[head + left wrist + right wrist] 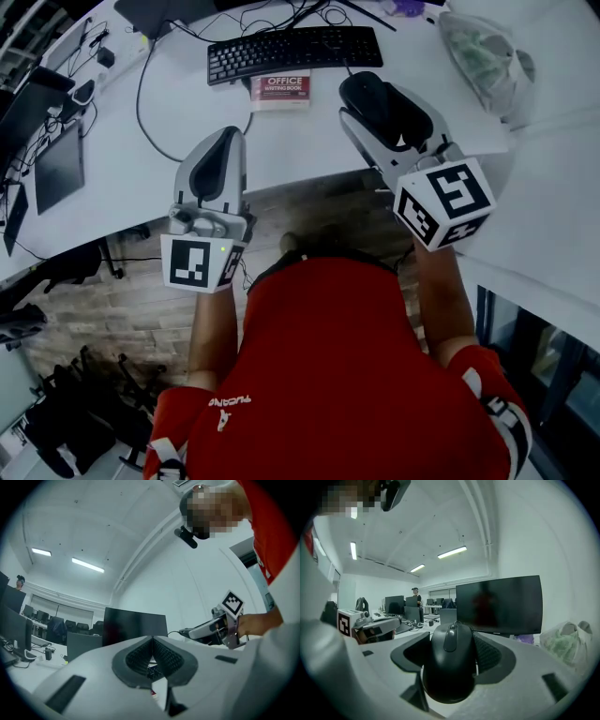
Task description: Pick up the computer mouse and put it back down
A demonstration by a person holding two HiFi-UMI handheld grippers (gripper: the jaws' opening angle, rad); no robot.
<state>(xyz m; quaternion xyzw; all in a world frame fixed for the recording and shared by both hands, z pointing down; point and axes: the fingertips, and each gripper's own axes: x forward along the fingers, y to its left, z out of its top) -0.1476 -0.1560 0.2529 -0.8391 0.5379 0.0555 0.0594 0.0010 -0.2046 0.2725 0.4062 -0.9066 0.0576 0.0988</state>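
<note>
My right gripper [377, 101] holds a black computer mouse [364, 94] lifted off the white desk [300, 150], in front of the keyboard's right end. In the right gripper view the mouse [451, 667] fills the space between the pads [490, 654], scroll wheel up and nose pointing away, toward a dark monitor [499, 604]. My left gripper [225, 133] hovers over the desk's front edge to the left, its jaws closed together with nothing in them. The left gripper view shows its ribbed pads [164, 657] meeting at the tips.
A black keyboard [293, 52] lies at the back of the desk with a red and white book [281, 91] in front of it. A clear plastic bag [483, 56] sits at the right. A tablet [58, 164] and cables lie on the left.
</note>
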